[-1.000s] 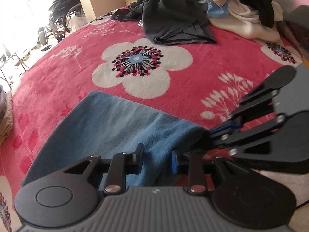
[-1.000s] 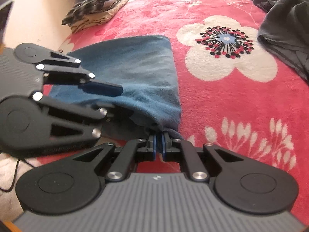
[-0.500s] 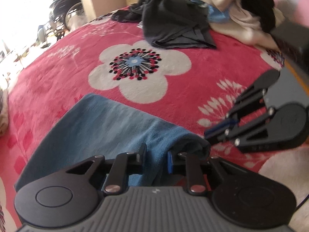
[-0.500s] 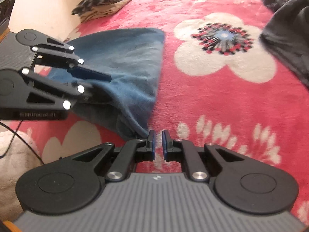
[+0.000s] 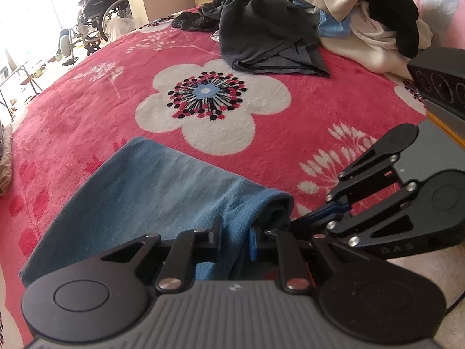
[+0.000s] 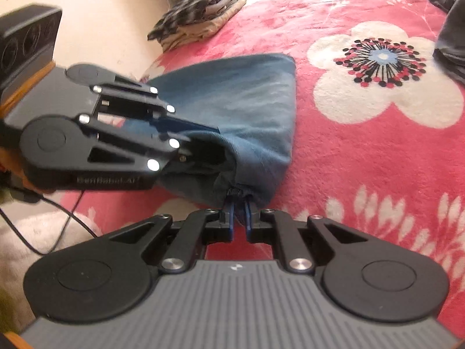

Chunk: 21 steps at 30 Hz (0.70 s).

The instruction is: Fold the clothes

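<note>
Here the blue garment [image 5: 162, 192] lies folded on the red flowered bed cover [image 5: 305, 133], its near corner lifted by both tools. The left gripper [image 5: 234, 234] has just been closing its jaws, which now pinch a thick fold of the blue cloth. The right gripper [image 6: 239, 208], just beside it, has its jaws nearly together on a bunched edge of the same garment. A pile of unfolded clothes [image 5: 319, 23] sits well apart at the far side.

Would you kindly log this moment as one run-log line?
step: gripping blue garment near edge | left gripper: jaws closing on its fabric | right gripper: shut on its corner | surface: red floral blanket
</note>
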Each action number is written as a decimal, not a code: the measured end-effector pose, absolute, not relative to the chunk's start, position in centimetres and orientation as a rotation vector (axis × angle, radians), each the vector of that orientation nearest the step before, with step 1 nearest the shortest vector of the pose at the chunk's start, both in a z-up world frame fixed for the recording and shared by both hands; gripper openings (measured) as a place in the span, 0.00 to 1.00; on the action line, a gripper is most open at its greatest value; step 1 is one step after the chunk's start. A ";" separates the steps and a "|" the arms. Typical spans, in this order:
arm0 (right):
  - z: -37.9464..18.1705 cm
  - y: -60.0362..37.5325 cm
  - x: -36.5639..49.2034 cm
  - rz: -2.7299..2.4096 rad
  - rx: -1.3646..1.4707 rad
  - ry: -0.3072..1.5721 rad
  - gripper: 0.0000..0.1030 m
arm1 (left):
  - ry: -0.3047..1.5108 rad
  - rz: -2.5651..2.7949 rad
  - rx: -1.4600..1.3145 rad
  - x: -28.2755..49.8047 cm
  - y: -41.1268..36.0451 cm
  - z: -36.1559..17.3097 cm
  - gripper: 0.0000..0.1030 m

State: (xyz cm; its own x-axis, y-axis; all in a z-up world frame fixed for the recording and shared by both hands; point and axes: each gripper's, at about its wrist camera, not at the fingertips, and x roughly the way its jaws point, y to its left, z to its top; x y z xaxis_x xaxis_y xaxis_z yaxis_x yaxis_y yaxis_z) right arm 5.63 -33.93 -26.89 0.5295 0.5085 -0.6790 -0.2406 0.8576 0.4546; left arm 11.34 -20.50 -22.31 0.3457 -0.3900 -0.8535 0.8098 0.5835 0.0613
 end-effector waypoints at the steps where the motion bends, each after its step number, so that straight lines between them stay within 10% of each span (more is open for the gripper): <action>1: -26.8 -33.9 5.7 0.459 0.328 0.903 0.07 | 0.913 -0.829 0.528 11.4 -20.4 -22.2 0.16; 14: -27.2 -31.8 7.2 0.304 0.363 0.827 0.01 | 0.913 -0.871 0.464 11.3 -19.0 -22.1 0.09; 21: -30.8 -36.1 5.2 0.045 1.181 0.873 0.04 | 0.915 -0.872 0.433 11.3 -18.5 -22.1 0.10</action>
State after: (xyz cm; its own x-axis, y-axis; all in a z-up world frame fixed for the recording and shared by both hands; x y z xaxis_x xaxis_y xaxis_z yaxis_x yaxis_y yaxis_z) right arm 5.24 -36.12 -30.76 0.6821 0.4595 -0.5689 0.3984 0.4188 0.8160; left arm 11.34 -18.47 -22.15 0.3135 -0.4645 -0.8283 0.8051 0.5924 -0.0275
